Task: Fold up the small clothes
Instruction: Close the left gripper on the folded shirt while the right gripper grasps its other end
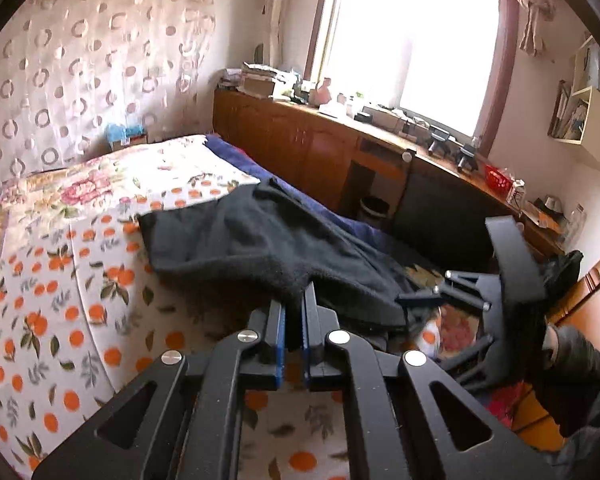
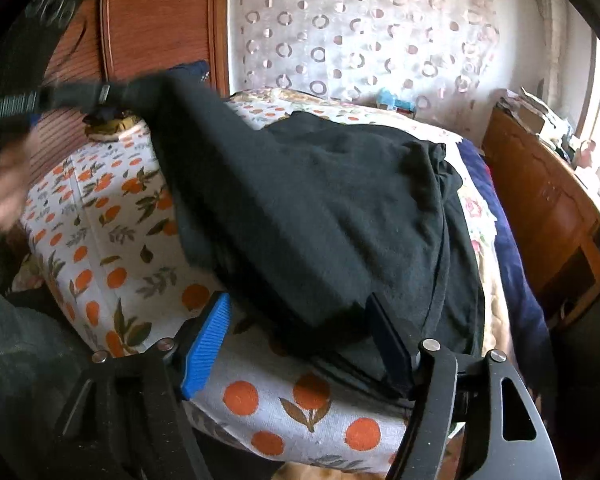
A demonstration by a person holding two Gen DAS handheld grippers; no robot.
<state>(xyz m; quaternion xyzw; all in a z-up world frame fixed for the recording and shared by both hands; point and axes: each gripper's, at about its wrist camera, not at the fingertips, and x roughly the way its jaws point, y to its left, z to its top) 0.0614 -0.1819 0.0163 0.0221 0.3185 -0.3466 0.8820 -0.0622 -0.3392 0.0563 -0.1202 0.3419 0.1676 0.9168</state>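
Left wrist view: the left gripper (image 1: pixel 296 312) has its jaws clenched on a corner of the black garment (image 1: pixel 260 240), which sprawls over the orange-print bedsheet (image 1: pixel 60 280). Right gripper (image 2: pixel 300 340) sits at the garment's near edge, jaws spread wide, a fold of cloth lying between them.

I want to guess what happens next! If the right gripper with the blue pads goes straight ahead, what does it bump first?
Probably the black garment: its edge already hangs between the open right gripper fingers, above the orange-print bedsheet.
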